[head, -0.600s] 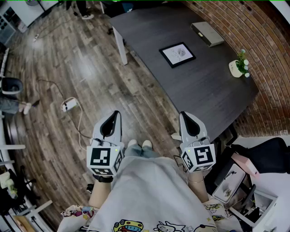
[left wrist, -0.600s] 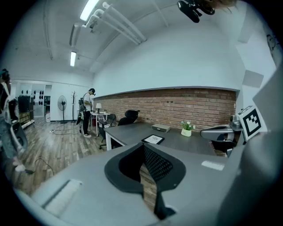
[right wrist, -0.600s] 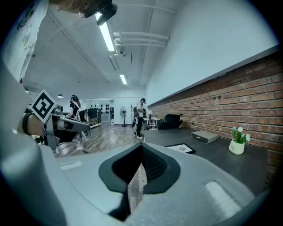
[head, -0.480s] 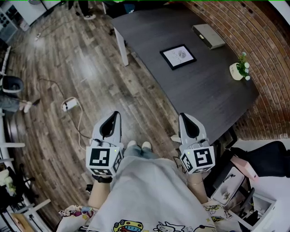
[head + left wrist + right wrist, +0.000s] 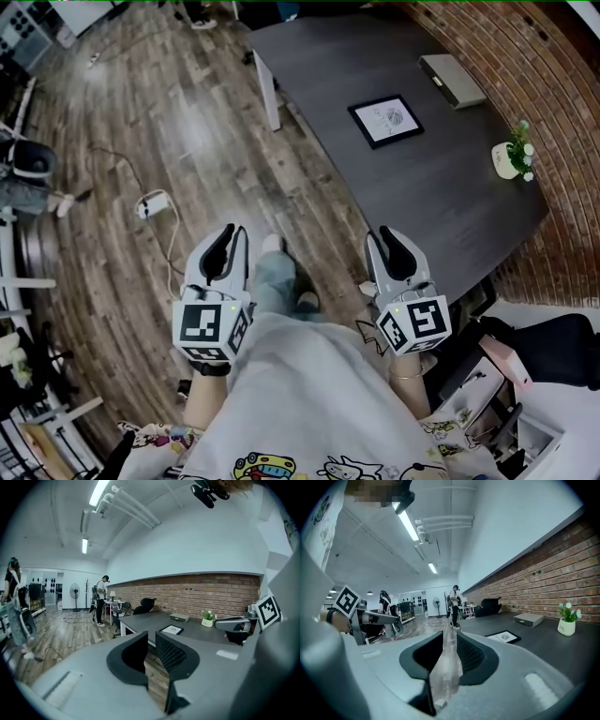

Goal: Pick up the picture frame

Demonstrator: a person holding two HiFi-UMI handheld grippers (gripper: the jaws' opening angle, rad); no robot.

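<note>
Above the wooden floor, the left gripper and the right gripper are held with jaws narrowly parted, nothing gripped or touched. The picture frame is seen lying flat on the dark table, well apart from both.

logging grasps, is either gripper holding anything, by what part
Nothing held: left gripper and right gripper are empty, jaws apart; picture frame lies on the table.

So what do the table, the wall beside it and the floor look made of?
Table: dark grey matte top with faint grain, probably laminate or stained wood. Wall: bare brick, mortar lines showing. Floor: glossy streaked planks, wood or wood-look vinyl.
</note>
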